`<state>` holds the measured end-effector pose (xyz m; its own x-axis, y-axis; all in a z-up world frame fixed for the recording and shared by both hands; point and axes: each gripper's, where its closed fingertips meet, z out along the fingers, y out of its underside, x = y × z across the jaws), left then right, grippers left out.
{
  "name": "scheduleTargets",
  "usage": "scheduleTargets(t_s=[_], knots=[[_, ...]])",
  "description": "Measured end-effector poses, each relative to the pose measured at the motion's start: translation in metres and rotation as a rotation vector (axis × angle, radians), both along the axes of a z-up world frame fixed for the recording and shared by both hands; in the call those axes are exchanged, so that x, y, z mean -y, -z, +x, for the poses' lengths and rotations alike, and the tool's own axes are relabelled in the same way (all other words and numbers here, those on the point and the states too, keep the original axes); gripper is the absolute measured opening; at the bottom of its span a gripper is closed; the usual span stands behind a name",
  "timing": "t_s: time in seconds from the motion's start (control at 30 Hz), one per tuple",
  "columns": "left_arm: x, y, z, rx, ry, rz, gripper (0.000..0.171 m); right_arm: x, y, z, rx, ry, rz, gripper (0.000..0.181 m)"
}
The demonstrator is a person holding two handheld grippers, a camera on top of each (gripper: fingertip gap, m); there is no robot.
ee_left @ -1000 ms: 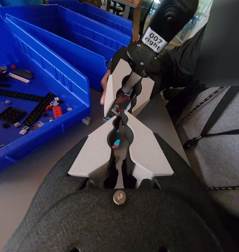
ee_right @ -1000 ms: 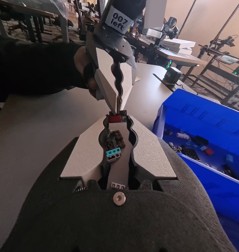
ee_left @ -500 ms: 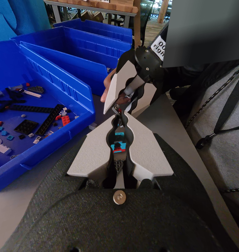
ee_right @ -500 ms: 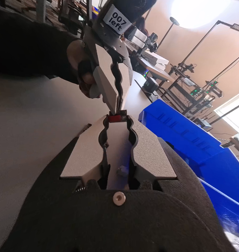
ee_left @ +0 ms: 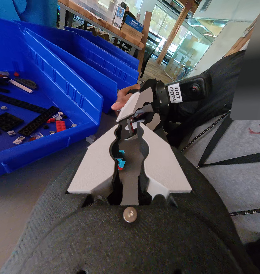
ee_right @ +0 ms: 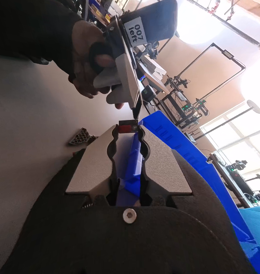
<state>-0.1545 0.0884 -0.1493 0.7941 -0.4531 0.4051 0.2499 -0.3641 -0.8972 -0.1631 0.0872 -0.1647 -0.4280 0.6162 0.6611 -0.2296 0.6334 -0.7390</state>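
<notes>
My right gripper (ee_right: 127, 128) is shut on a small red-and-grey brick piece (ee_right: 124, 128), held above the table. My left gripper (ee_left: 129, 129) is open, with its fingers either side of that piece's thin grey plate (ee_left: 129, 128) and apart from it. In the right wrist view the left gripper (ee_right: 136, 114) shows edge-on, its tip at the piece's top edge. In the left wrist view the right gripper (ee_left: 130, 122) comes in from the right, rolled on its side. A small teal, black and red brick assembly (ee_left: 120, 160) lies on the table under my left fingers.
A blue bin (ee_left: 87, 106) with several loose bricks stands at the left, with more blue bins behind it; it also shows in the right wrist view (ee_right: 170, 142). A loose grey brick (ee_left: 90, 138) and a dark wedge plate (ee_right: 80, 137) lie on the table. A grey bag with black straps (ee_left: 230, 170) lies at the right. The tips of both grippers are at nearly the same place.
My left gripper was shut on the piece and has opened. My right gripper has kept hold of the piece and rolled onto its side, tilting upward.
</notes>
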Motion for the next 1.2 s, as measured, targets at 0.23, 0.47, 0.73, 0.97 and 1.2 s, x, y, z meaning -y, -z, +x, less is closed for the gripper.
scheduleTargets(t_s=[0.23,0.47,0.73,0.97,1.2], knots=[[-0.003,0.004,-0.002,0.016,-0.022,-0.019,0.010,0.000,0.003,-0.001,-0.031,0.022,0.061,0.027],[-0.006,0.013,0.005,-0.027,-0.009,-0.048,0.012,0.000,0.005,-0.002,-0.058,0.037,0.109,0.027],[-0.008,0.015,0.006,-0.049,-0.009,-0.035,0.006,0.000,0.007,-0.003,-0.066,0.044,0.127,0.027],[-0.010,0.017,0.004,-0.236,-0.035,0.006,0.003,-0.002,0.007,-0.004,-0.060,0.053,0.128,0.027],[-0.011,0.012,0.000,-0.233,-0.054,0.031,0.003,-0.004,0.001,-0.004,-0.043,0.055,0.057,0.027]])
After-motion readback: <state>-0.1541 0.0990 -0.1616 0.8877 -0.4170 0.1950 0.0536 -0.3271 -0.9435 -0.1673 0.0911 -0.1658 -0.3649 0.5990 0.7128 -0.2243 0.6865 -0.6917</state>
